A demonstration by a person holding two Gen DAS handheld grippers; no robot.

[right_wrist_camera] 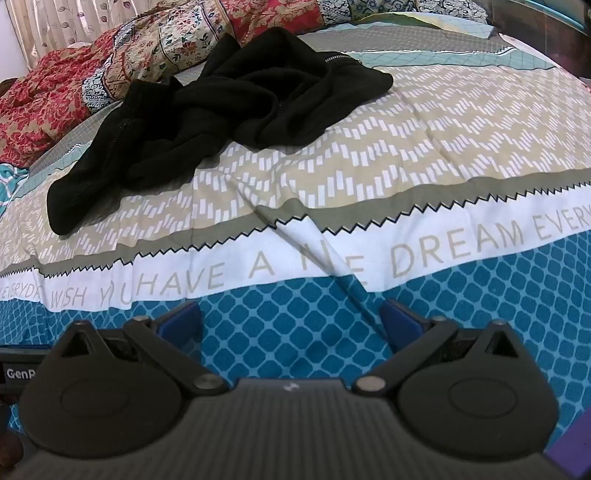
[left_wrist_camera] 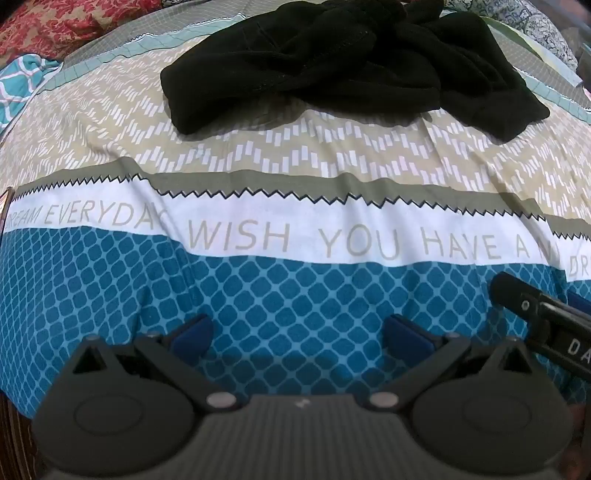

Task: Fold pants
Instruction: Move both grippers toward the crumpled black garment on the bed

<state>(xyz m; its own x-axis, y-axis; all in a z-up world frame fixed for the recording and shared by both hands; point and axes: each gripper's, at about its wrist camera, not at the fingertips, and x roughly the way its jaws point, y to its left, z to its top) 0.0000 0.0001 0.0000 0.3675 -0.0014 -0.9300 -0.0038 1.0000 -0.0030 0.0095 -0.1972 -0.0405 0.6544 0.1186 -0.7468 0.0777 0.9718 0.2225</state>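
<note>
Black pants (left_wrist_camera: pixel 343 62) lie crumpled and twisted in a heap on the far part of the bed, on the beige chevron band of the sheet. In the right wrist view the pants (right_wrist_camera: pixel 207 107) lie at upper left, with a zipper showing near the top. My left gripper (left_wrist_camera: pixel 298 336) is open and empty, low over the blue-patterned band, well short of the pants. My right gripper (right_wrist_camera: pixel 291 321) is open and empty too, over the same blue band. Part of the right gripper (left_wrist_camera: pixel 546 317) shows at the right edge of the left wrist view.
The bed sheet (left_wrist_camera: pixel 295 236) has a white band with grey lettering between the blue and beige bands. Red and cream floral bedding (right_wrist_camera: pixel 110 62) is piled at the far side behind the pants. A curtain (right_wrist_camera: pixel 66 18) hangs at the far left.
</note>
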